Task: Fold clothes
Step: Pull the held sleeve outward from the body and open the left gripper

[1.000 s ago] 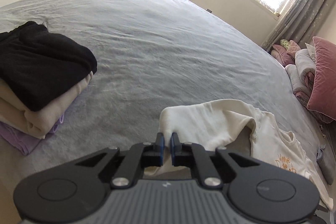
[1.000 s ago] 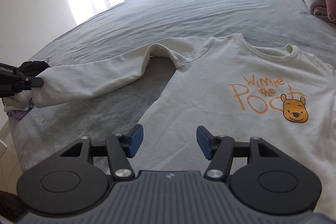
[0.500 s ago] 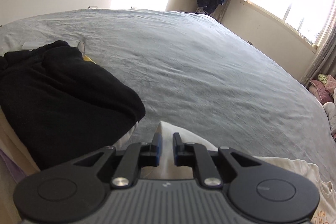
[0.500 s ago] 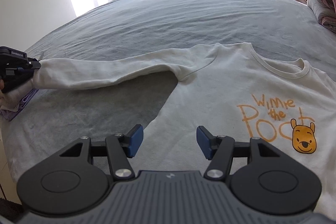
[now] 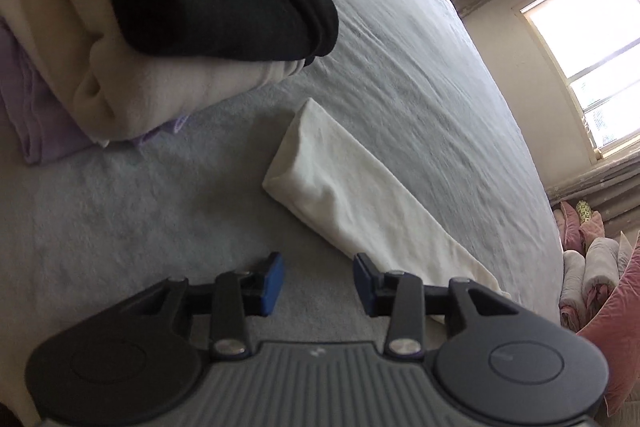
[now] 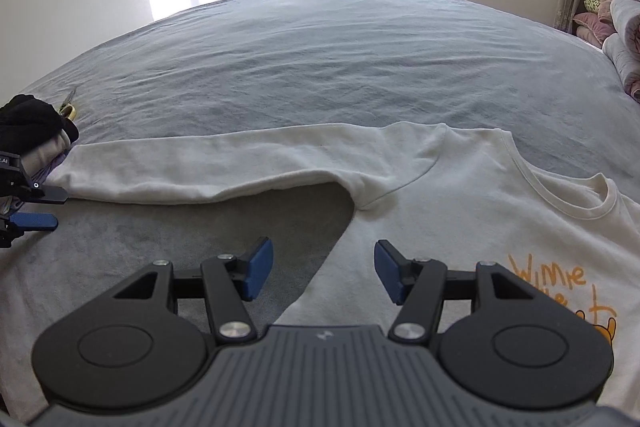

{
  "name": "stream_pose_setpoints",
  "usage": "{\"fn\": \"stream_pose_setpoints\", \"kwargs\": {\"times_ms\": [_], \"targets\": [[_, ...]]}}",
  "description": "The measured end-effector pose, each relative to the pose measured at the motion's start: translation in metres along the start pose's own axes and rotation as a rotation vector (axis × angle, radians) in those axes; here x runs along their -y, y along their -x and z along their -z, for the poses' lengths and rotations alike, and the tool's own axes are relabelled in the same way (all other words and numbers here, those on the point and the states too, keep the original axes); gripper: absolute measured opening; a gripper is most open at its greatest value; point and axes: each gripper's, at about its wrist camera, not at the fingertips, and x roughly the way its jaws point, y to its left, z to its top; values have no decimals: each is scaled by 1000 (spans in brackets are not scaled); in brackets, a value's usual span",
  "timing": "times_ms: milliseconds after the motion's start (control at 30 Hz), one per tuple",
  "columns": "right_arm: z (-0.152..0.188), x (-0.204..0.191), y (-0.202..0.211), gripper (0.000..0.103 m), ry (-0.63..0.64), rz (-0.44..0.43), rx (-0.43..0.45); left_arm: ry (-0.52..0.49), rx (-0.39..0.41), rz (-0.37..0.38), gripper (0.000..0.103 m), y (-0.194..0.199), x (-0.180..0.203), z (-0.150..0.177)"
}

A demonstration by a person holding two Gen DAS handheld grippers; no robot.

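Pointing down at a slant over the grey bed point(image 6: 320, 67), the right gripper point(image 6: 323, 274) holds its jaws wide with nothing between them, above the side edge of the cream sweatshirt point(image 6: 460, 211). The left gripper point(image 5: 319, 282) also tilts down, rolled to one side; its jaws have just been opening and stand partly apart over bare bedcover, the sleeve point(image 5: 352, 195) lying free just beside its right finger. The sweatshirt lies flat, front up, orange print showing, the sleeve stretched out straight towards the stack of folded clothes point(image 5: 160, 27). The cuff perhaps touches the stack.
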Motion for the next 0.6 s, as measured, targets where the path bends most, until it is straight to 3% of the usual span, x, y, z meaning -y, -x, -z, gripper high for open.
{"fn": "stream_pose_setpoints", "kwargs": {"times_ms": [167, 267, 300, 367, 467, 533, 600], "targets": [[-5, -1, -10, 60, 10, 26, 53, 2, 159, -29, 36, -7, 5, 13], [-11, 6, -14, 60, -10, 39, 109, -41, 246, -87, 18, -11, 13, 19], [-13, 9, -15, 60, -19, 40, 128, -58, 271, -105, 7, -12, 15, 19], [-18, 16, -16, 60, -48, 38, 163, -64, 308, -115, 5, -12, 16, 17], [-24, 26, -22, 48, -111, 15, 194, -78, 372, -121, 5, -10, 19, 14], [-26, 30, -36, 35, -166, -22, 161, -96, 403, -134, 6, -9, 22, 12], [-23, 25, -52, 31, -195, -73, 103, -101, 408, -160, 9, -8, 24, 11]]}}
